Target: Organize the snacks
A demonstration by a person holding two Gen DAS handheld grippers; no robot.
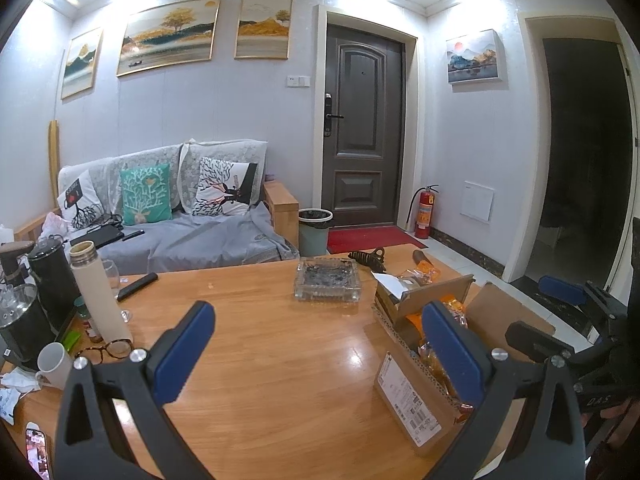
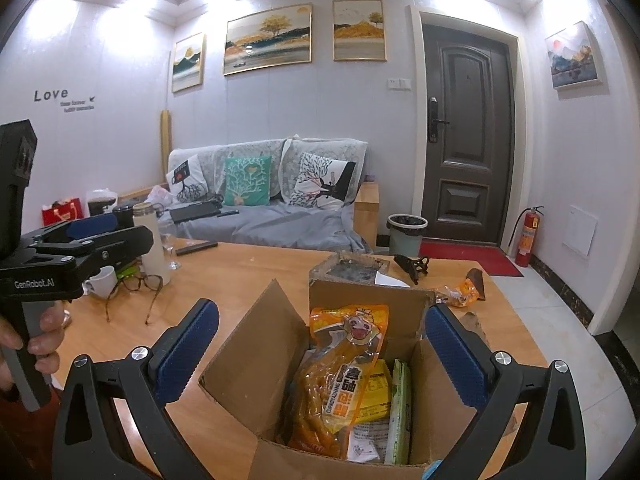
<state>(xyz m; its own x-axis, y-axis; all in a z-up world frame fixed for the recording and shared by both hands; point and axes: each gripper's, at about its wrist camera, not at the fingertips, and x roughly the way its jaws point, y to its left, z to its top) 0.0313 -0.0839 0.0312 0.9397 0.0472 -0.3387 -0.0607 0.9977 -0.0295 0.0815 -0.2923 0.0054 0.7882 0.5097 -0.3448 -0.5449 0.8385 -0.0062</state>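
An open cardboard box (image 2: 248, 364) stands on the wooden table (image 1: 260, 320) and holds several snack packs. The top one is an orange pack (image 2: 344, 376); a green pack (image 2: 400, 408) stands at its right. My right gripper (image 2: 320, 356) is open and empty, hovering just above the box opening. My left gripper (image 1: 316, 344) is open and empty above the bare table, left of the box (image 1: 408, 396). Another orange snack pack (image 2: 460, 294) lies on the table beyond the box. The left gripper also shows in the right wrist view (image 2: 92, 232).
A glass ashtray (image 1: 327, 280) sits behind the box. At the table's left are a white bottle (image 1: 100, 292), kettle (image 1: 20, 324), mug (image 1: 54, 364), glasses (image 1: 108, 350), remote (image 1: 138, 286) and phone (image 1: 38, 454). A black hair clip (image 1: 370, 258) lies at the far edge.
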